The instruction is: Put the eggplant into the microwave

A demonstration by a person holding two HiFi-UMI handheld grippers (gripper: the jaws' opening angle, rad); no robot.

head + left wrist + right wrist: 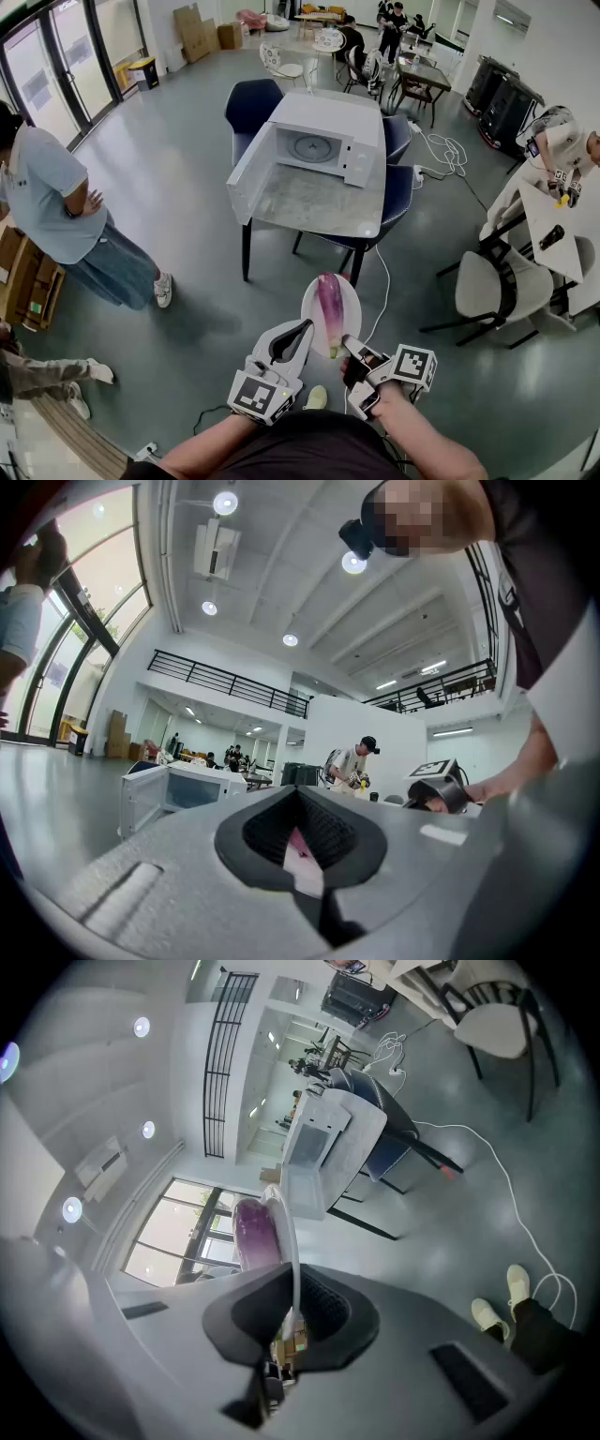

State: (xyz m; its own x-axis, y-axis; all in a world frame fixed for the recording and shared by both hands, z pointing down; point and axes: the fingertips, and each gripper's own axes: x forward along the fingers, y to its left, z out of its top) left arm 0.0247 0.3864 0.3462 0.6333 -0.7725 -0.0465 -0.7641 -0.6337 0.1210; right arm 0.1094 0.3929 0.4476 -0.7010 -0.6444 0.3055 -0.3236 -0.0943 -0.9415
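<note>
Pinching the near rim of a white plate (352, 309), the right gripper (349, 349) has its jaws nearly together on that thin edge, and the left gripper (298, 336) appears clamped on the plate's left edge too, a sliver of white and pink showing between its pads. The eggplant (330, 302) lies loose along the plate, purple fading to pale, carried above the floor and well apart from the microwave (323, 141), which sits on the table (319, 202) ahead with its door (246, 178) swung open to the left. The main risk, as I judge it, is the eggplant rolling or sliding off, since nothing pins it and two narrow rim grips give little control of tilt; the plate could also pivot or slip out of the pads. A white cable (380, 281) trails across the floor near the table and could catch a foot. The open door narrows the approach, so the plate could knock it on the way in. No brand or readable text shows on the microwave; the marker cubes (412, 364) carry only black-and-white square patterns.
</note>
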